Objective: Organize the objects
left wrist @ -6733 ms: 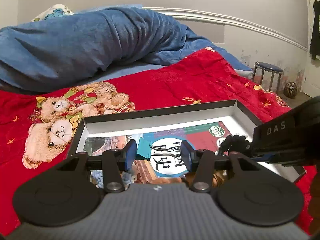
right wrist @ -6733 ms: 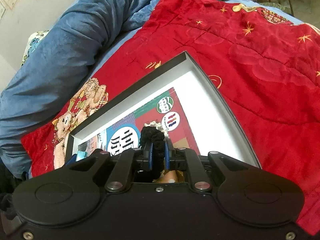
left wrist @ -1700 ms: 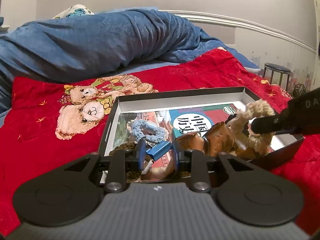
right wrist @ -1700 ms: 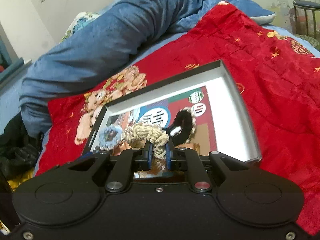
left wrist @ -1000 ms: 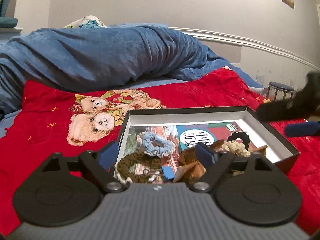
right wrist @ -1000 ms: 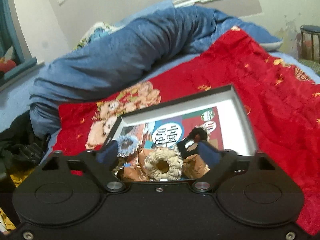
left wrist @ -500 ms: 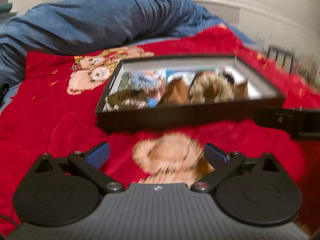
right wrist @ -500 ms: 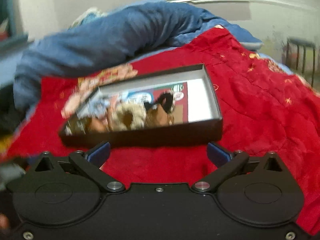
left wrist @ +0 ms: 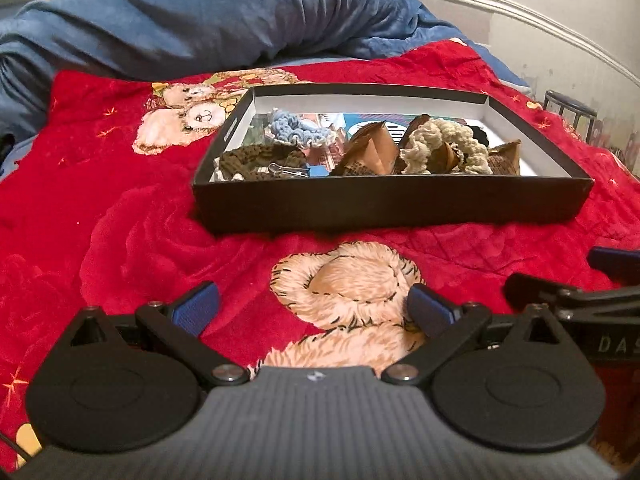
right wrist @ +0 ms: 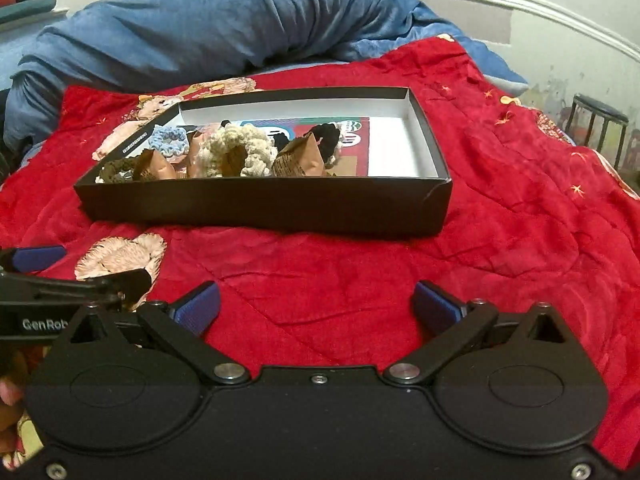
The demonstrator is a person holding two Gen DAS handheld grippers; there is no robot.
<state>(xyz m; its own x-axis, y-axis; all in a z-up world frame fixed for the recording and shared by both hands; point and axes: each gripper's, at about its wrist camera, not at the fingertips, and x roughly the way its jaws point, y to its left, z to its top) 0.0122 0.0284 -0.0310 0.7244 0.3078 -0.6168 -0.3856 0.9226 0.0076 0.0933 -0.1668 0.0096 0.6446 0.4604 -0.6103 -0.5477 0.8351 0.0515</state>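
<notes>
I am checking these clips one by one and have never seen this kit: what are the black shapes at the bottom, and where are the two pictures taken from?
Each picture comes from a camera on a hand-held grabber, looking along its tongs. The left tongs and the right tongs both stand open and hold nothing. Ahead, on a red blanket, sits a black box containing a cream scrunchie, a blue scrunchie, brown paper packets and a binder clip. Behind lies a blue duvet.

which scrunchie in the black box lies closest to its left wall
The olive-brown knitted scrunchie, in the near left corner; the light blue, cream and black ones lie farther right.
</notes>
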